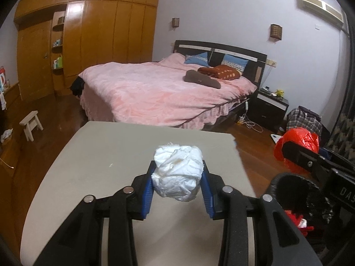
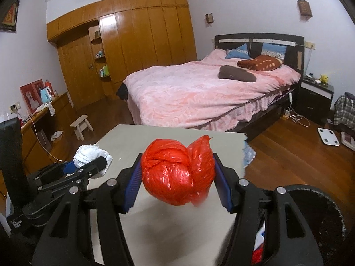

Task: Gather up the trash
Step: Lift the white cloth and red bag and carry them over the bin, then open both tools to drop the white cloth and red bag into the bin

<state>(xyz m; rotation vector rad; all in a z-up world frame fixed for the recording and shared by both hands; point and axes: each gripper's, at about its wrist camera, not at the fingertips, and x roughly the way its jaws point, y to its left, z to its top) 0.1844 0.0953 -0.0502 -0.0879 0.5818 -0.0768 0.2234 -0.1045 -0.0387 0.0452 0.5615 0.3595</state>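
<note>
My left gripper [image 1: 177, 177] is shut on a crumpled white paper ball [image 1: 177, 175] and holds it above the beige table [image 1: 99, 155]. My right gripper [image 2: 177, 177] is shut on a knotted red plastic bag [image 2: 177, 173], held above the same table [image 2: 124, 141]. The red bag also shows at the right of the left wrist view [image 1: 299, 141], and the white ball at the left of the right wrist view [image 2: 88, 155]. A black bin [image 2: 315, 217] with red and white trash inside sits below the right gripper, at the table's right.
A bed with a pink cover [image 2: 199, 93] stands beyond the table. A wooden wardrobe [image 2: 144, 40] lines the back wall. A small white stool [image 2: 81, 126] stands on the wooden floor at the left. A white scale [image 2: 328, 136] lies on the floor at the right.
</note>
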